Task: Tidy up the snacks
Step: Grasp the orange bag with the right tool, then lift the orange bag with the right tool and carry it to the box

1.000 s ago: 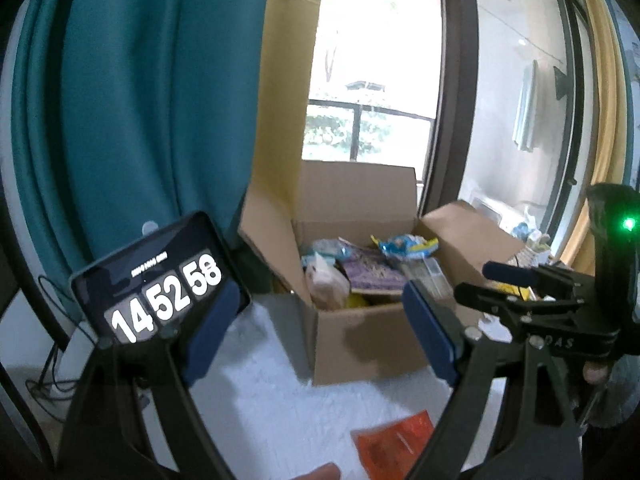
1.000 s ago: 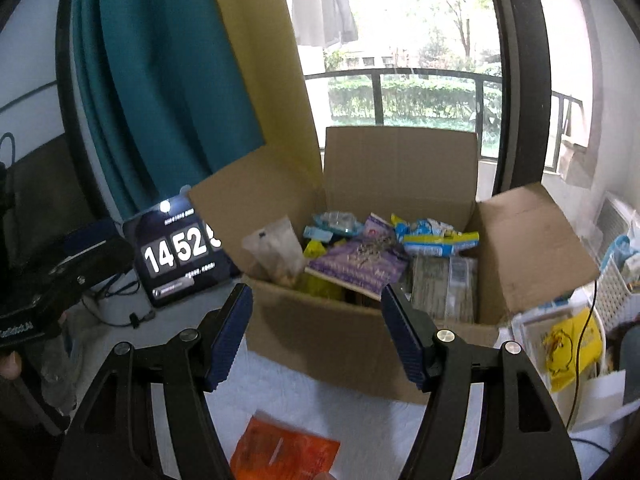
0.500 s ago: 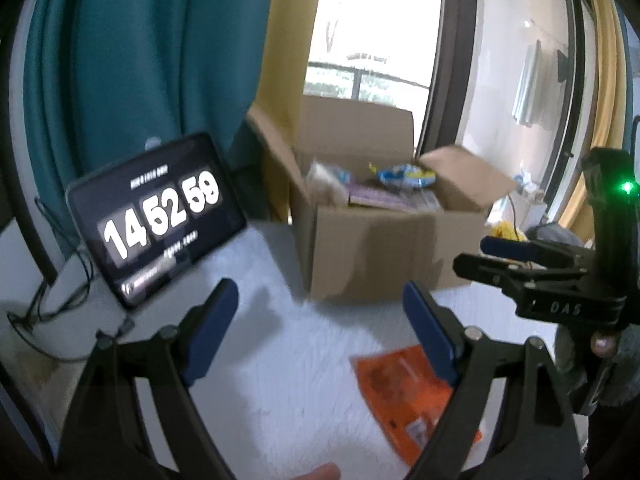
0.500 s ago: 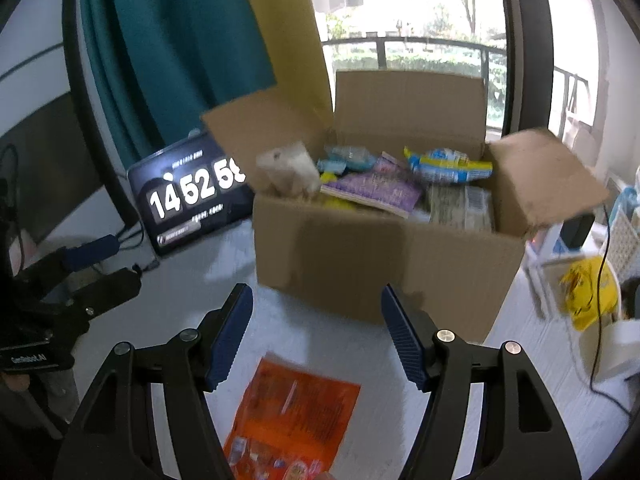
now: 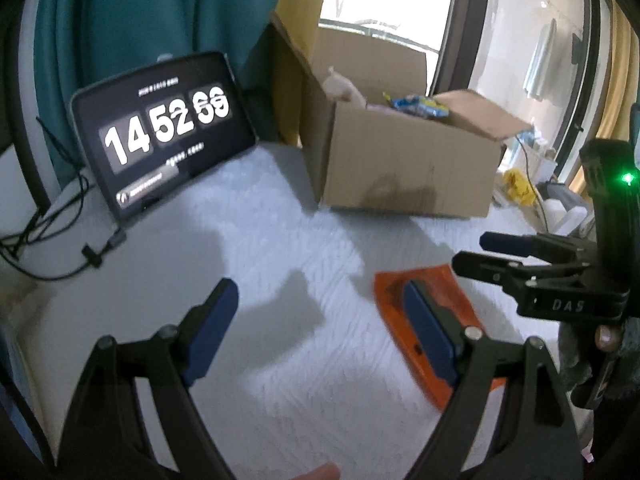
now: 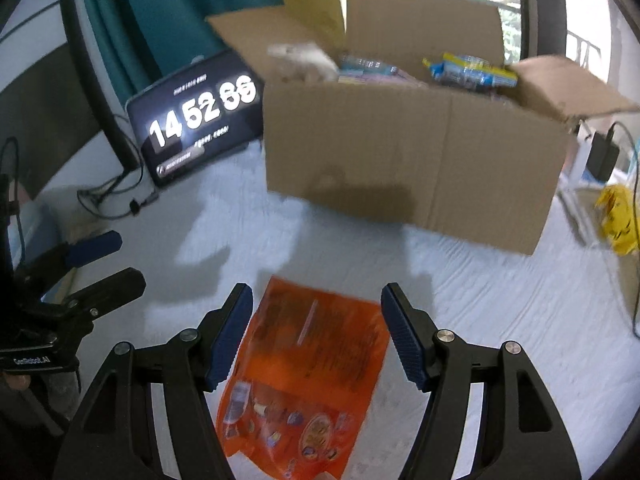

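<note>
Orange snack packet is lying flat on the white bench, lined up between the right gripper's wide-open, empty fingers; cardboard box is already holding several snacks, left gripper equally open.

Looks like a home; teal curtain, balcony railing outside, cardboard box on white bedding.

My left claw is matte black plastic with ribbed dark-blue pads and silver screws at the pivots. My right claw matches it — same blue pads, same round screws. Seen from the left wrist, its body bears pale lettering and a green light, with my bare fingertip beneath.
</note>
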Action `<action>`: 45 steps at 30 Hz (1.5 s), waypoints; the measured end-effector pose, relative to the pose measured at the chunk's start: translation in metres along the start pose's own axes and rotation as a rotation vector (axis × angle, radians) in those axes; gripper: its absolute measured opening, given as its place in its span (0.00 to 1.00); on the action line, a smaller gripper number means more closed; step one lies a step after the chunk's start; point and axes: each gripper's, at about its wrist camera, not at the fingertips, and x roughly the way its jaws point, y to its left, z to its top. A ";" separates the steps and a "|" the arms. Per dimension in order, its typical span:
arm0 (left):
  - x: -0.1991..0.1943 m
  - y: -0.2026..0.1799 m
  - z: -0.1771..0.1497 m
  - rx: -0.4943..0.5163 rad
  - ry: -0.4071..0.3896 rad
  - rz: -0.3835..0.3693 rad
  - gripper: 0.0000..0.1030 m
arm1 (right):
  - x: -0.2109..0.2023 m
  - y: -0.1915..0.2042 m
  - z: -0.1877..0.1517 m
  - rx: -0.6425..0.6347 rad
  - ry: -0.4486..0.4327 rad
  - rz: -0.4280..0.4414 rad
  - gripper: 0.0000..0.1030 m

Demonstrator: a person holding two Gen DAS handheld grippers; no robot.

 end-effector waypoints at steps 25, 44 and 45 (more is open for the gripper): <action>0.010 0.022 -0.017 -0.035 0.064 0.044 0.83 | 0.035 0.037 -0.052 -0.131 0.056 -0.099 0.46; -0.002 -0.019 0.019 0.035 0.017 0.044 0.83 | -0.040 -0.006 -0.022 -0.031 -0.071 0.007 0.42; -0.002 -0.022 0.022 0.042 0.012 0.041 0.83 | -0.045 -0.010 -0.019 -0.031 -0.082 0.004 0.42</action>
